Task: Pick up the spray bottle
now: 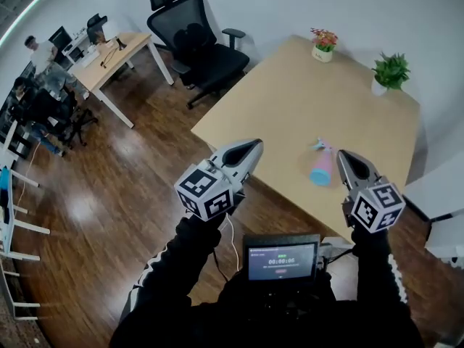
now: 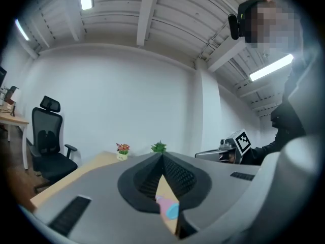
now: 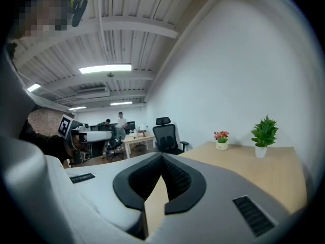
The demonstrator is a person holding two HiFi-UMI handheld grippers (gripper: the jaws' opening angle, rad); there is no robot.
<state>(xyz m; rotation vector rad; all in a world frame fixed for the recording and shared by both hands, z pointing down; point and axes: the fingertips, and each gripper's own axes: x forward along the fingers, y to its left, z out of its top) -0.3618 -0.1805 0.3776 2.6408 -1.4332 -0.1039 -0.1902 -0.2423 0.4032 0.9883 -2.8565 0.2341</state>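
Quickly, setting: office room, wood floor (image 1: 109,209), pale wooden counter (image 1: 290,100) ahead of the person.
Spray bottle: the spray bottle (image 1: 321,167) lay on its side on the counter, close to the near edge, blue base toward the person, pink body, nozzle end pointing away.
Bottle vs tools: in the head view it sat between the two tools, nearer the right one, touching neither.
Left tool: the left tool (image 1: 250,147) was held in the air at the counter's near-left edge, jaws together at the tips, nothing gripped; the left gripper view showed the bottle (image 2: 167,207) only through the slit below the closed tips (image 2: 162,156).
Right tool: the right tool (image 1: 342,154) hung just right of the bottle, jaws closed, empty; its own view (image 3: 162,156) showed bare counter behind the tips.
Far edge: flower pot (image 1: 323,46) and green plant (image 1: 390,72) stood upright, well apart from the bottle.
Other: black office chair (image 1: 196,42) beside the counter; small screen (image 1: 282,259) at the person's chest.
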